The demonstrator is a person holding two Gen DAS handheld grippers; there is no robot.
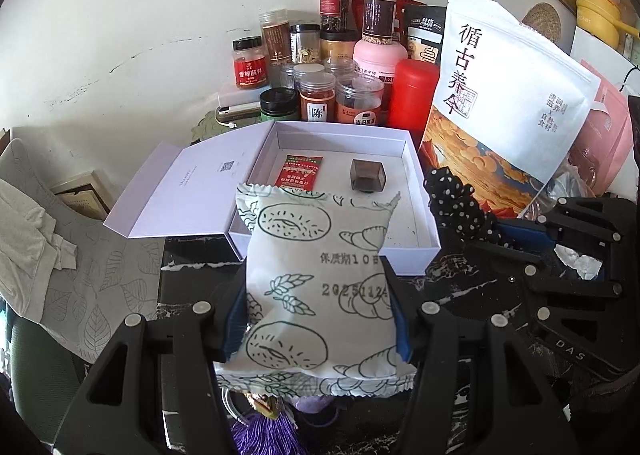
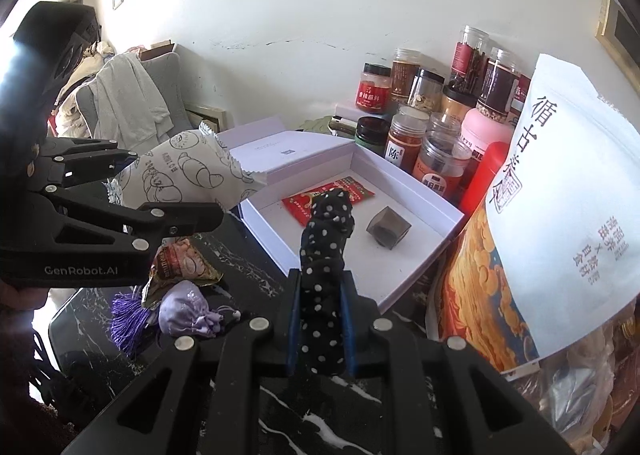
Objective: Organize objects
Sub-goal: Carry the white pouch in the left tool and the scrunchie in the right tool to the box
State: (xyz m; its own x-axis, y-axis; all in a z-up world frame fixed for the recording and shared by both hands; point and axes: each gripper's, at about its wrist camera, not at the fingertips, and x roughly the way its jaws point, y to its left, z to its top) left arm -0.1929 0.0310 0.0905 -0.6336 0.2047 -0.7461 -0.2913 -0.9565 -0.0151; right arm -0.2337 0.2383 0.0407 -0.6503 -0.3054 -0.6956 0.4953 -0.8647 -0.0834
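I take the open white box (image 1: 416, 259) on the black marble table (image 2: 248, 251) as my landmark. My left gripper (image 1: 314, 311) is clenched on a white snack packet (image 1: 316, 279) printed with bread drawings, held in the air just in front of the box's near wall. My right gripper (image 2: 320, 319) is clamped on a black polka-dot scrunchie (image 2: 326, 255), which stands up between the blue pads on the near side of the box. Inside the box lie a red sachet (image 2: 320, 201) and a small dark cube (image 2: 388, 231), apart from each other. Behind the box stand spice jars (image 1: 318, 97); to its right leans a large white pouch (image 1: 504, 103). Near its front corner lie a lilac drawstring bag (image 2: 186, 307) with a purple tassel (image 2: 126, 315) and a brown snack wrapper (image 2: 180, 263).
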